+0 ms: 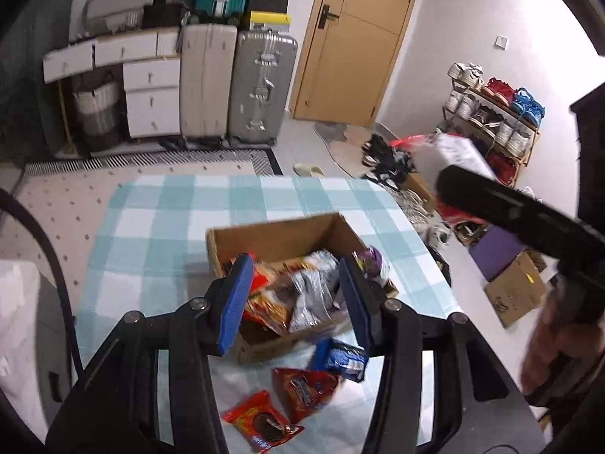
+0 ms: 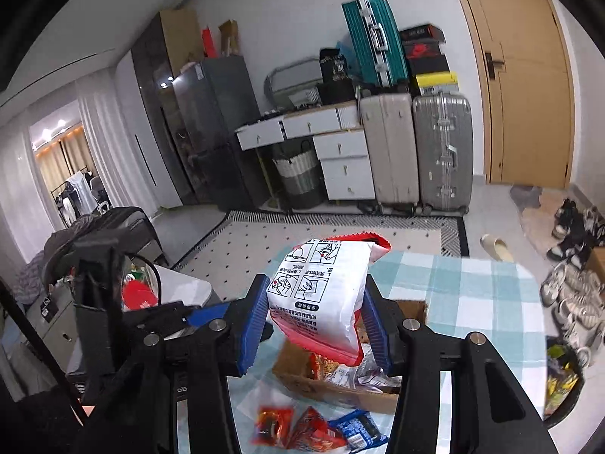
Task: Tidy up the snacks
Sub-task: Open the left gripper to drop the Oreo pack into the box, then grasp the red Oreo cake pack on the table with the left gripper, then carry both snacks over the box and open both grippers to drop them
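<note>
A cardboard box (image 1: 276, 238) holding several snack packets stands on the checked tablecloth (image 1: 159, 219); it also shows in the right wrist view (image 2: 302, 378). My left gripper (image 1: 295, 295) is open and empty above the box's near side. My right gripper (image 2: 317, 325) is shut on a white and red snack bag (image 2: 321, 295) and holds it above the box; that bag shows at the right in the left wrist view (image 1: 453, 151). Three loose packets lie in front of the box: red (image 1: 261, 423), orange-red (image 1: 306, 389), blue (image 1: 340, 359).
Suitcases (image 1: 234, 83) and white drawers (image 1: 151, 94) stand against the far wall by a wooden door (image 1: 355, 38). A shoe rack (image 1: 491, 113) and cardboard boxes (image 1: 514, 291) stand right of the table. A patterned rug (image 1: 75, 196) lies beyond the table.
</note>
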`<action>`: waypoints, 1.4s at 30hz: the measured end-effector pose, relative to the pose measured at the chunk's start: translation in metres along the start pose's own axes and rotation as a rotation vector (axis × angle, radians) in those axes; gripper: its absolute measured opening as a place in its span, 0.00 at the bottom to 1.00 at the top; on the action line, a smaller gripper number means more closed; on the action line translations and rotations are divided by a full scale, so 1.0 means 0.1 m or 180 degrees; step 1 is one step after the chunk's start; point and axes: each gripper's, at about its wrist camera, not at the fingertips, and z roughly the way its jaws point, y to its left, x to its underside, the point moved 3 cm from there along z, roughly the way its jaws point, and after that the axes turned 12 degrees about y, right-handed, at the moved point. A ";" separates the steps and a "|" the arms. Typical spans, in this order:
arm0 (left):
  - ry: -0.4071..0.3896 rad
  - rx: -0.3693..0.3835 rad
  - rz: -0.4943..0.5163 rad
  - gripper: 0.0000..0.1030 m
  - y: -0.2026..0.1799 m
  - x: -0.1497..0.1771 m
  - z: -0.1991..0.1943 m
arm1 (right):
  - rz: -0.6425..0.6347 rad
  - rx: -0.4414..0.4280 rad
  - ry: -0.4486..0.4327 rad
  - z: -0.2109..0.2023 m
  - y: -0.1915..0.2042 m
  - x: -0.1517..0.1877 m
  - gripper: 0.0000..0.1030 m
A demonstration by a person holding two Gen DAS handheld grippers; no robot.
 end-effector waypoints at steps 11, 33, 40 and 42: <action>0.0556 -0.0149 -0.0150 0.45 0.43 1.48 0.59 | 0.0175 -0.0282 0.0108 0.41 -0.25 0.71 0.47; 0.0897 -0.0477 -0.0486 0.37 0.43 1.91 1.21 | 0.0055 -0.0225 0.0192 0.24 -0.20 1.19 0.47; 0.0915 -0.0383 -0.0416 0.37 0.54 1.87 1.13 | 0.0041 -0.0198 0.0188 0.20 -0.17 1.21 0.47; 0.0803 -0.0408 -0.0401 0.37 0.56 1.83 1.02 | 0.0045 -0.0192 0.0190 0.19 -0.17 1.21 0.47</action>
